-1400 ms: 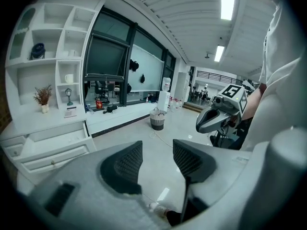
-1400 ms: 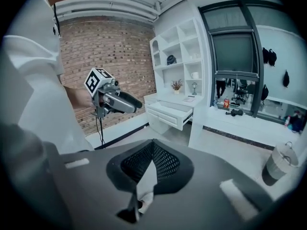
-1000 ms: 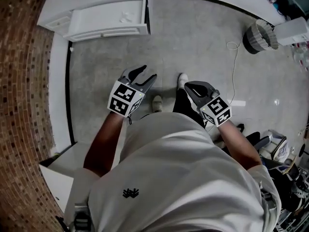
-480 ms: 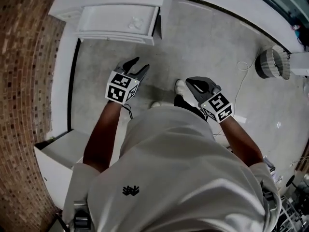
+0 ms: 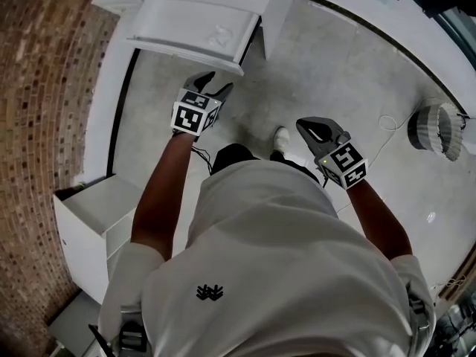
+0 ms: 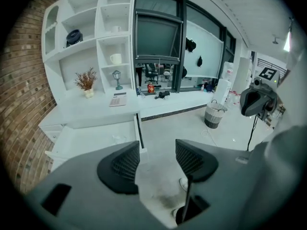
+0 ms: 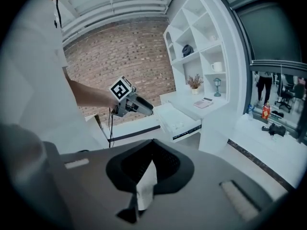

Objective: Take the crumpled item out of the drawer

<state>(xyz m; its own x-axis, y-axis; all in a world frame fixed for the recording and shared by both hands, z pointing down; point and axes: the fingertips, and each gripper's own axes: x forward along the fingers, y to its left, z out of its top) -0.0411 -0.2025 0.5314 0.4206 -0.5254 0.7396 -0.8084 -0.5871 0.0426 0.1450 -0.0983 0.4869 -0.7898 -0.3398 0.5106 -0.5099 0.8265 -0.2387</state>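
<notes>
The open drawer point(image 5: 186, 49) at the upper left of the head view is now sitting much nearer the left hand-held gripper point(image 5: 218, 82) than a second ago, and that gripper's jaws are opening with nothing between them. The crumpled white item point(image 5: 221, 32) is lying inside the drawer, so the reach seems imminent; the right hand-held gripper point(image 5: 306, 126) is waiting, jaws together.

place: home room | cues: brick wall point(image 6: 24, 95), white display shelves point(image 6: 98, 42), mug point(image 6: 115, 58)
</notes>
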